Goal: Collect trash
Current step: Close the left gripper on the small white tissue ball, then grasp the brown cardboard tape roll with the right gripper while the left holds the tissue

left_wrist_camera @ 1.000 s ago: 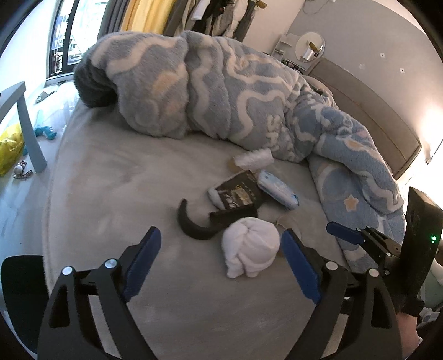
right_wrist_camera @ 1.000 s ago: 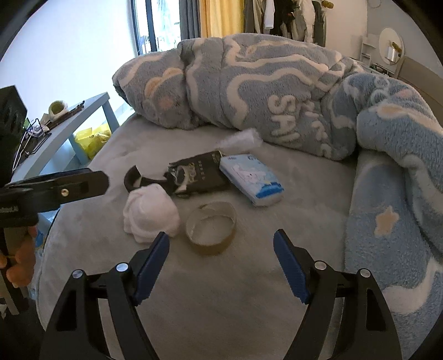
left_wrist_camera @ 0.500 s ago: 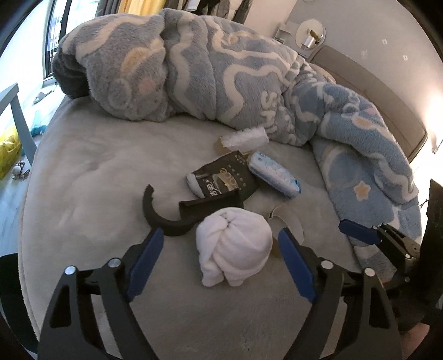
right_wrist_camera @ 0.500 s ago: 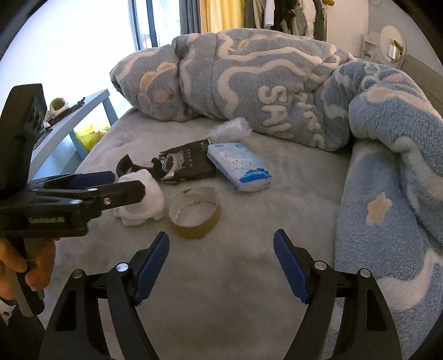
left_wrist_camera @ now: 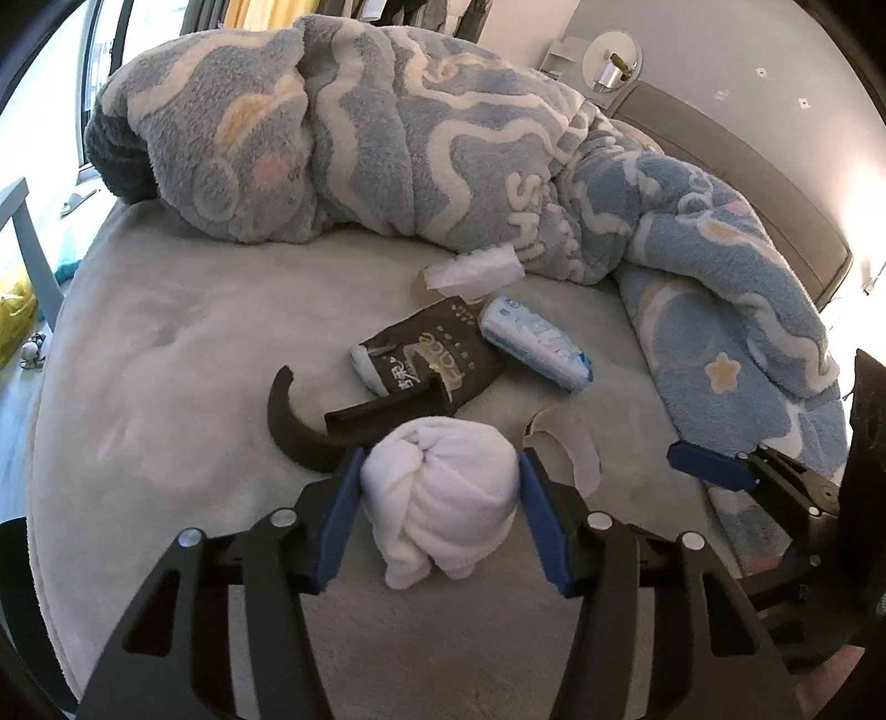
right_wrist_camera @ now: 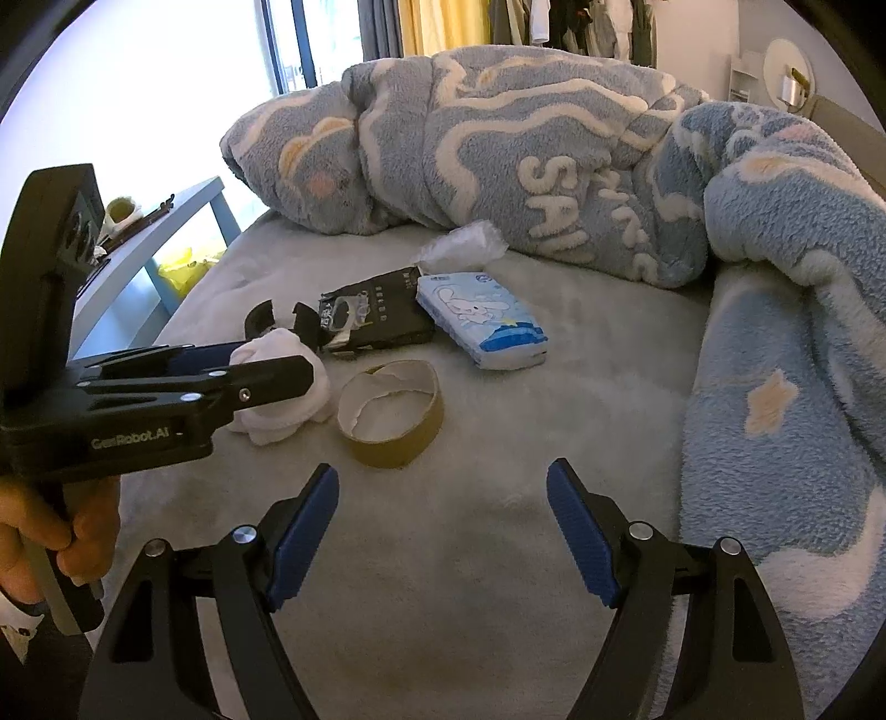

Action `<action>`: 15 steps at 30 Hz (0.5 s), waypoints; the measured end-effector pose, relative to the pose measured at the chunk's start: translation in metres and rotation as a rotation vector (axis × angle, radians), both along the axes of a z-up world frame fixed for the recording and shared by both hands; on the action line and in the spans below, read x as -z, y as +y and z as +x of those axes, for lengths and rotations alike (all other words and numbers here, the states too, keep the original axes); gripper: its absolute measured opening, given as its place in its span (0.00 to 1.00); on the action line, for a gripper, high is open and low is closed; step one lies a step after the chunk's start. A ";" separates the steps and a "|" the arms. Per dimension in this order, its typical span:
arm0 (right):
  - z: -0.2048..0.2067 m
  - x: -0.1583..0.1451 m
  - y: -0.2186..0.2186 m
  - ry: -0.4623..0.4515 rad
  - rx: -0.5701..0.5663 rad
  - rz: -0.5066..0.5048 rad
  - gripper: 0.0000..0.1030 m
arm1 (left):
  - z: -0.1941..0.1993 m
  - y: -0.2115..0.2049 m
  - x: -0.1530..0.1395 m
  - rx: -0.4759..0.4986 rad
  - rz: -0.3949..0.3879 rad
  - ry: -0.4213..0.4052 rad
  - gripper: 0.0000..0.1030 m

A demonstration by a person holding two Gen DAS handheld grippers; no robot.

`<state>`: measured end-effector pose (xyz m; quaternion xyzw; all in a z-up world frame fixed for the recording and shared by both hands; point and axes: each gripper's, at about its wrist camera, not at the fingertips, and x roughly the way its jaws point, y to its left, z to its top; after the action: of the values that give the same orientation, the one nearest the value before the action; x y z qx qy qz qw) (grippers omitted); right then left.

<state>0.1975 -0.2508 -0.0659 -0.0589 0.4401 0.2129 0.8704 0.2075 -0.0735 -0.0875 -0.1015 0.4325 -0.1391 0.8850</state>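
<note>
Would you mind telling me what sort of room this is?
Most likely a bedroom: a bed with an upholstered headboard, a fleecy blue blanket heaped on it, and clothes hanging at the back.

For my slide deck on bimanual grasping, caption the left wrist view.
Left gripper closing its blue pads around a white rolled cloth bundle on the grey bed.
</note>
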 end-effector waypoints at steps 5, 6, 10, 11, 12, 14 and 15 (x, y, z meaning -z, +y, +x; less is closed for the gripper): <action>0.002 0.002 0.006 0.011 0.000 0.007 0.76 | -0.003 0.004 -0.004 0.009 -0.021 -0.001 0.57; 0.003 0.002 0.008 0.014 -0.003 0.007 0.76 | -0.004 0.005 -0.006 0.011 -0.026 -0.002 0.57; 0.005 0.004 0.017 0.019 -0.011 0.001 0.76 | -0.007 0.014 -0.010 0.008 -0.042 -0.005 0.57; 0.006 0.005 0.020 0.021 -0.012 -0.001 0.76 | -0.008 0.016 -0.011 0.010 -0.047 -0.006 0.57; 0.007 0.007 0.022 0.025 -0.013 -0.004 0.76 | -0.010 0.019 -0.014 0.009 -0.049 -0.013 0.57; 0.009 0.009 0.026 0.027 -0.011 -0.011 0.70 | -0.012 0.024 -0.018 0.006 -0.056 -0.022 0.57; 0.010 0.011 0.028 0.029 -0.007 -0.016 0.67 | -0.013 0.027 -0.020 0.003 -0.060 -0.026 0.57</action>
<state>0.2080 -0.2227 -0.0764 -0.0643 0.4541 0.2135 0.8626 0.1942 -0.0463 -0.0680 -0.1253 0.4168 -0.1547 0.8869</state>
